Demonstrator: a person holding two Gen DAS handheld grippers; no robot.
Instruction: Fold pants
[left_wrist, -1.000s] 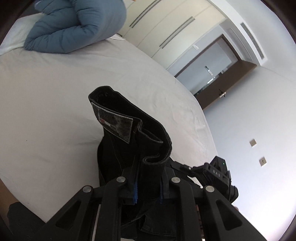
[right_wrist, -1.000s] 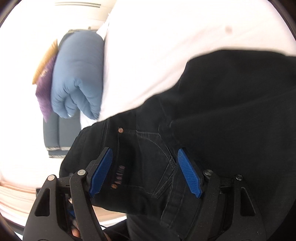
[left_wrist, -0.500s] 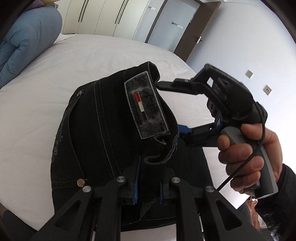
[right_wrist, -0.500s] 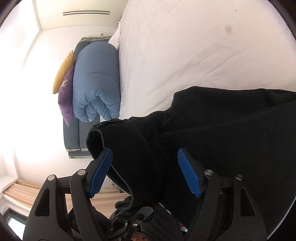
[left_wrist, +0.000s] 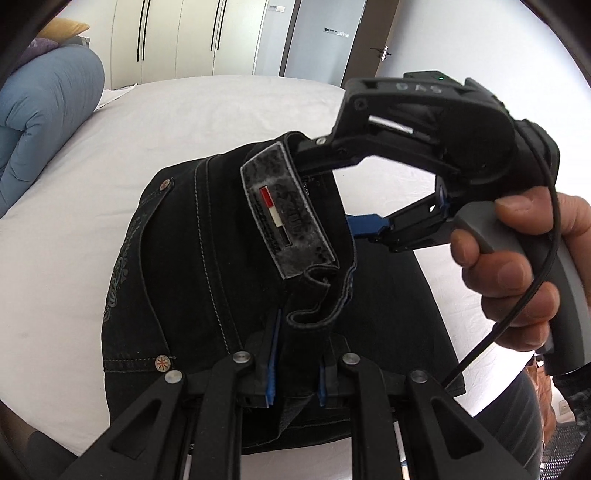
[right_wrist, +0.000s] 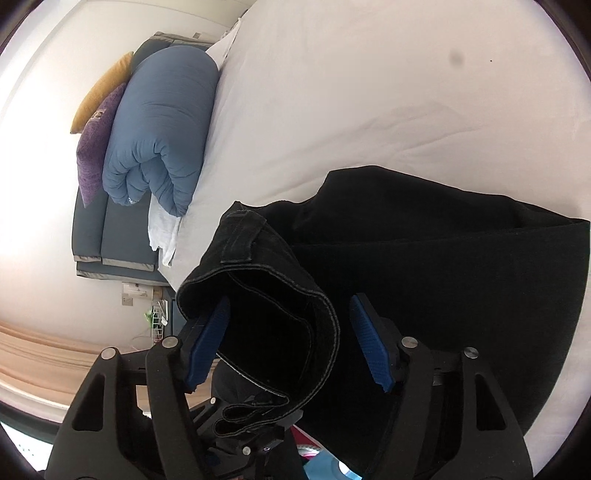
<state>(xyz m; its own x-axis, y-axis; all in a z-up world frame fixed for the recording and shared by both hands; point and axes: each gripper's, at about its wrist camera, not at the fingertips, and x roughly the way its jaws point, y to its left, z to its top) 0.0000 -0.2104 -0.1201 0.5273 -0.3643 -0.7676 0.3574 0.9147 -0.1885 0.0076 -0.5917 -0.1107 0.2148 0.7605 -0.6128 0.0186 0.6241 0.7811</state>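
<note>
The black pants lie on the white bed, partly doubled over, with the waistband lifted clear of the sheet; the left hand-held gripper is clenched on a gathered fold of that waistband, just below the sewn label; the right hand-held gripper is seen with its jaws closing around the waistband's far end, the denim lying between the blue pads but not yet pressed by them, so it counts as released for now; in the left wrist view it is carried by a hand at the right.

For the step to go well, the second grip is best taken on the full thickness of the band, seam and belt loop included, rather than on one layer; the two grips should then be kept level and drawn apart until the band is taut, so that the fold can be laid edge on edge without a twist; the legs, judged to be resting on the bed, should be left undisturbed while the top is carried over.

Counted: one pair of pants; two hand-held grippers; one hand in view; one label; one rolled blue duvet; two cushions, one yellow and one purple; one bed.
</note>
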